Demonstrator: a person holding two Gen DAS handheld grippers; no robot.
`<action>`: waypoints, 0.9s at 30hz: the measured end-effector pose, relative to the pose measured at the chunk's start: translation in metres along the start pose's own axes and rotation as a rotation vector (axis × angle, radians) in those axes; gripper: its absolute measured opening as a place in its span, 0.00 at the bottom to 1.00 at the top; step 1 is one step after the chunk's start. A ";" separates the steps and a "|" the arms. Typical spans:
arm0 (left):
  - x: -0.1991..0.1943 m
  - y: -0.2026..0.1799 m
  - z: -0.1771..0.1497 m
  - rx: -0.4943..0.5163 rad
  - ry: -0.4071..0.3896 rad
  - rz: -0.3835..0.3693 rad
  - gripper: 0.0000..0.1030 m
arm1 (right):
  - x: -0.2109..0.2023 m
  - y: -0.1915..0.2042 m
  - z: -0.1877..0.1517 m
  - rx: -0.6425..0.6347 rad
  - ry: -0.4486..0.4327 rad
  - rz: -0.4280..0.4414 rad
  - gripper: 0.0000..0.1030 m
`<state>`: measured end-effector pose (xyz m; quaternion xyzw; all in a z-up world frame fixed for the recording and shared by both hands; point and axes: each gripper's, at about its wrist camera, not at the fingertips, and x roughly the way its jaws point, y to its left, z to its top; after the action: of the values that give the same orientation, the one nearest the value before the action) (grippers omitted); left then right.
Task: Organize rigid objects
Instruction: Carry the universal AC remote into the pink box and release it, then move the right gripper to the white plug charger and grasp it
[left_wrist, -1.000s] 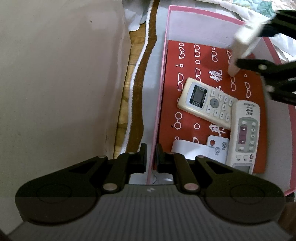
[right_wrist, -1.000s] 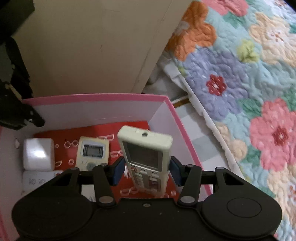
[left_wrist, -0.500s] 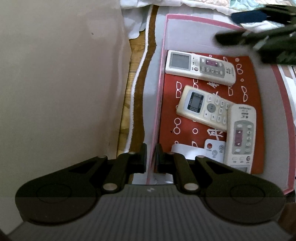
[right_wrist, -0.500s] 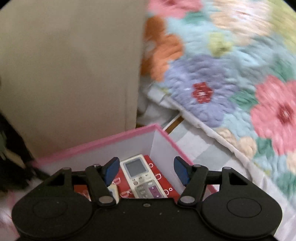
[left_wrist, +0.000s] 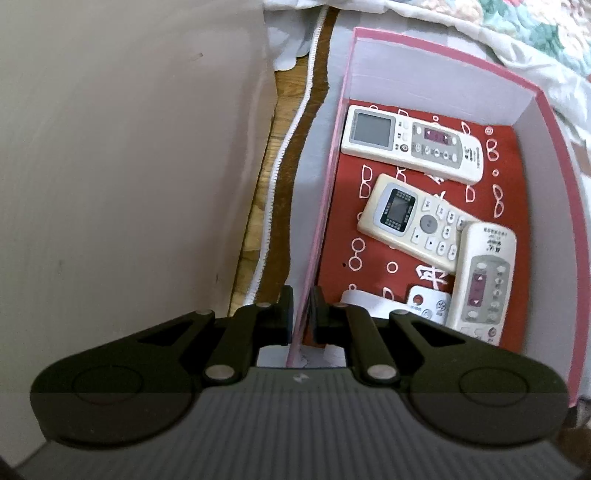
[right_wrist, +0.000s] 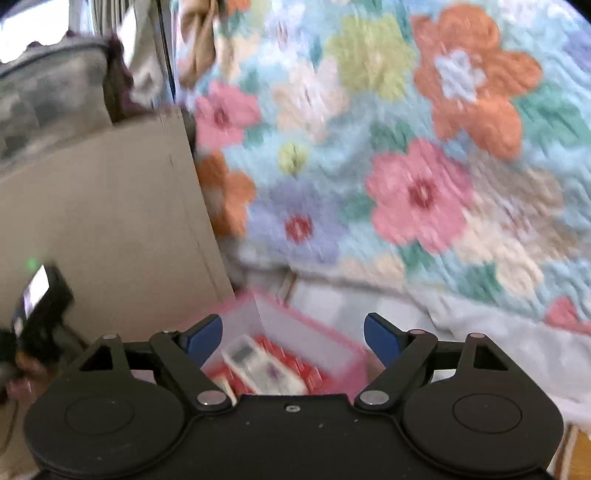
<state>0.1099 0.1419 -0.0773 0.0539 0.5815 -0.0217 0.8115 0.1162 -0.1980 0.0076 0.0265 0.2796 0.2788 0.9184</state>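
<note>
my left gripper (left_wrist: 300, 314) is clamped on the near left wall of the pink box (left_wrist: 436, 44). the newest remote (left_wrist: 412, 143) lies crosswise at the box's upper end. my right gripper (right_wrist: 293, 334), empty with jaws opening, sits above it at lower centre.

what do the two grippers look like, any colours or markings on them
Both are black, two-finger tools with linkage arms on silver pivot pins and round black discs at either side of the base. The left gripper has dark pads and a ribbed grey body with a small white logo. The right gripper has bright blue pads on a smooth black body with a centre screw.
</note>
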 end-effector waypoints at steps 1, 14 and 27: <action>0.000 -0.005 0.000 0.020 -0.002 0.024 0.10 | 0.001 -0.003 -0.003 -0.002 0.033 -0.001 0.84; 0.000 -0.010 0.000 -0.013 0.002 0.068 0.12 | 0.052 -0.013 -0.097 -0.044 0.380 0.034 0.72; 0.001 -0.014 0.000 -0.013 0.001 0.097 0.13 | 0.078 -0.006 -0.123 -0.020 0.405 0.053 0.50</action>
<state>0.1089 0.1277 -0.0793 0.0771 0.5788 0.0215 0.8116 0.1083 -0.1752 -0.1360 -0.0321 0.4548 0.3052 0.8360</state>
